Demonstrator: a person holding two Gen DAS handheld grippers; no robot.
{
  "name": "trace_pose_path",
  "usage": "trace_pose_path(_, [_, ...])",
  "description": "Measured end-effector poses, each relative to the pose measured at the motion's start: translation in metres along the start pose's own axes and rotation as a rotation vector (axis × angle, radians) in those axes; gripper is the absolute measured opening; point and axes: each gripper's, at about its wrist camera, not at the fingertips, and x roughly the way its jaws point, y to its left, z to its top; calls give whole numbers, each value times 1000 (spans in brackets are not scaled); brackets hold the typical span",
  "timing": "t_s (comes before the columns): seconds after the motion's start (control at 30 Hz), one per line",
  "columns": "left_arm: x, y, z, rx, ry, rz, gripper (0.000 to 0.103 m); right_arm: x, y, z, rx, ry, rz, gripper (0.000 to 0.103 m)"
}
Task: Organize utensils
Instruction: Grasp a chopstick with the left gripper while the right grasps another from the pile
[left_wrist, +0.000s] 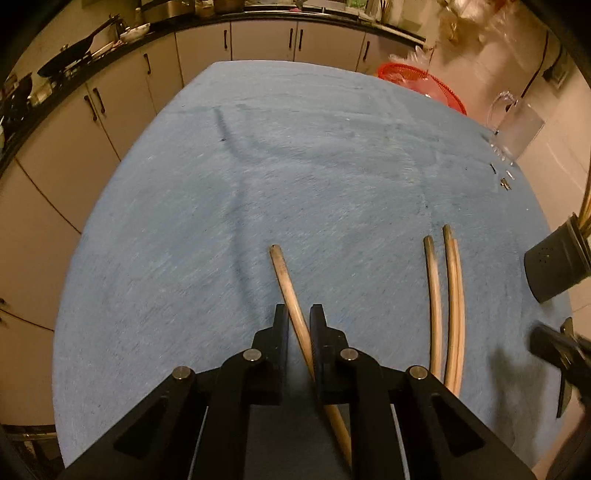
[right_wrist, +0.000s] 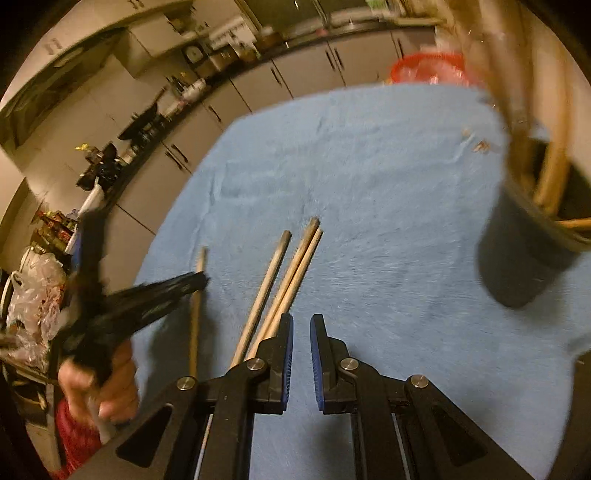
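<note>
L gripper (left_wrist: 299, 314) sits low over the blue cloth (left_wrist: 295, 166), jaws drawn in narrow on 1 wooden chopstick (left_wrist: 286, 284); the stick runs between the 2 fingers, tip toward 11 o'clock, butt end passing under the gripper body toward 5 o'clock. Whether the pads actually press it can't be told for sure, but the gap is about stick-width. 3 more chopsticks (left_wrist: 452, 295) lie side by side at 3 o'clock of it, near but apart, tips pointing 12 o'clock. Black holder cup (left_wrist: 554, 266) stands at the cloth's 3 o'clock edge w/ sticks already upright in it.

R gripper (right_wrist: 301, 325) is closed down to a slim gap w/ nothing between the blue pads (right_wrist: 316, 354), only bare cloth. In its view the 3 loose sticks lie at 11 o'clock of the fingers, the cup at 2 o'clock; frame is motion-blurred. A hand (right_wrist: 107, 387) grips the L tool at 8 o'clock.
</note>
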Motion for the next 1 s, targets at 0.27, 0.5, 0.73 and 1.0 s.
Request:
trace_pose_path(0.27, [-4,6,-12,20,-49,-58,13,54,5,32,78,85,-73,11])
trace_pose_path(0.5, [-10,28,-20,13,-68,-92,13,73,16,42,77,105,-188,12])
trace_pose_path(0.73, [-4,18,-2,27,-25,-25,13,91,35,64,-4,139,-349,12])
trace_pose_path(1.0, [-12,3,11,59,-47,-66,7,54,21,58,17,65,-183,6])
